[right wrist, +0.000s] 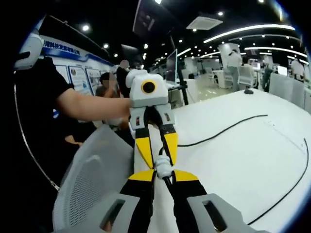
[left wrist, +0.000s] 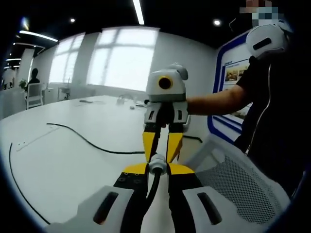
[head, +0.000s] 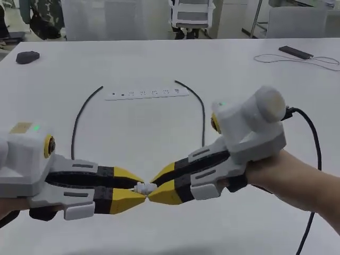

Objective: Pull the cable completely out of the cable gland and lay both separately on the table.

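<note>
A small white cable gland (head: 145,187) hangs above the table between two yellow-tipped grippers that meet tip to tip. My left gripper (head: 134,189) comes in from the left and is shut on one end of it. My right gripper (head: 154,191) comes in from the right and is shut on the other end. The black cable (head: 74,133) passes through the gland and trails back along both grippers onto the table. In the left gripper view the gland (left wrist: 158,165) sits at my own tips, with the cable (left wrist: 151,189) between the jaws. The right gripper view has the gland (right wrist: 164,167) and cable (right wrist: 169,187) the same way.
A white power strip (head: 147,94) lies at mid-table between the cable's two arcs. A dark mouse (head: 27,57) sits far left, and a phone (head: 296,52) with a thin lead far right. A mesh office chair (left wrist: 238,189) stands beside the table edge.
</note>
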Tool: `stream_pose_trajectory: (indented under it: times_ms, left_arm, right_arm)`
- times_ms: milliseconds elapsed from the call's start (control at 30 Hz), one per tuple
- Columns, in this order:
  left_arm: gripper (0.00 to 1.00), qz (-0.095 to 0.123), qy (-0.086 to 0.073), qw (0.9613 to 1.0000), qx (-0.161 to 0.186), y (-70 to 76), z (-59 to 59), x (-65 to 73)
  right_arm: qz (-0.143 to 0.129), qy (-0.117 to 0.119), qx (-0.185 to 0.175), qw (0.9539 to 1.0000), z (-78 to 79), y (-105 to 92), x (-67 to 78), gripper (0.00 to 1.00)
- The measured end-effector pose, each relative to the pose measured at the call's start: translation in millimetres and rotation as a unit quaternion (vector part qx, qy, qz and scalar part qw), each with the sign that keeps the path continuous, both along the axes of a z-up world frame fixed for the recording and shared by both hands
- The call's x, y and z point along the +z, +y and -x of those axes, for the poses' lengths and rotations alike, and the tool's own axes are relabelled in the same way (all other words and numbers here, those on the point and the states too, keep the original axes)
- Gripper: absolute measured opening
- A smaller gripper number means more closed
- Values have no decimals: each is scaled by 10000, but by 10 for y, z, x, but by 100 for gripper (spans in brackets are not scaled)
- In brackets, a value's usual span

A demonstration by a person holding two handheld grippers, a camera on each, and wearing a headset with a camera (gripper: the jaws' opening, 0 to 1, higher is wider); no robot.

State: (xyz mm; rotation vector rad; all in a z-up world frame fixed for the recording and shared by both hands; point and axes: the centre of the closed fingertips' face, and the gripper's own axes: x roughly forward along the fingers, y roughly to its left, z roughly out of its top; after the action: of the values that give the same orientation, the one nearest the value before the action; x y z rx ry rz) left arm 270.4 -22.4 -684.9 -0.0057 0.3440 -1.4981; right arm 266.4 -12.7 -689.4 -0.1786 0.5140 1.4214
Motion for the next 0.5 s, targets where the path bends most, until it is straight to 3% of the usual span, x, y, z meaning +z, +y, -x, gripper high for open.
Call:
stream_pose_trajectory:
  times_ms: [33,133,167,233,267,300,333,367,400,433,500]
  left_arm:
    - [15,25,133,9999,16,9,-4,-4]
    - [15,36,321,9994,86,8,-21,-17]
    - [15,4,454,9989,142,9,-34,-32]
    - [15,25,489,9987,174,9,-54,-35]
    - [15,41,545,9983,197,9,-57,-30]
    - [15,54,694,9973,224,9,-58,-26]
    - [15,63,948,9951,289,14,-63,-28]
    - [15,63,998,9946,283,15,-68,-33]
    - [15,96,1169,9925,342,13,-77,-32]
    - [15,97,1176,9924,350,13,-90,-35]
    - [15,121,1103,9932,358,11,-96,-31]
  right_arm:
    - [68,-295,77,9995,9,3,6,8]
    - [250,-852,139,9960,12,7,-5,7]
    - [324,-1138,178,9928,2,5,-13,7]
    - [405,-1554,244,9867,-14,3,-15,7]
    - [451,-1875,360,9806,-5,7,-14,7]
    - [466,-2082,412,9761,-10,10,-10,7]
    - [525,-2270,440,9715,-8,12,-16,7]
    - [575,-2388,476,9682,-10,8,-21,7]
    - [635,-2613,500,9619,-16,13,-14,7]
    - [709,-2752,542,9572,-27,9,-21,7]
    - [778,-2798,489,9557,-34,13,-24,8]
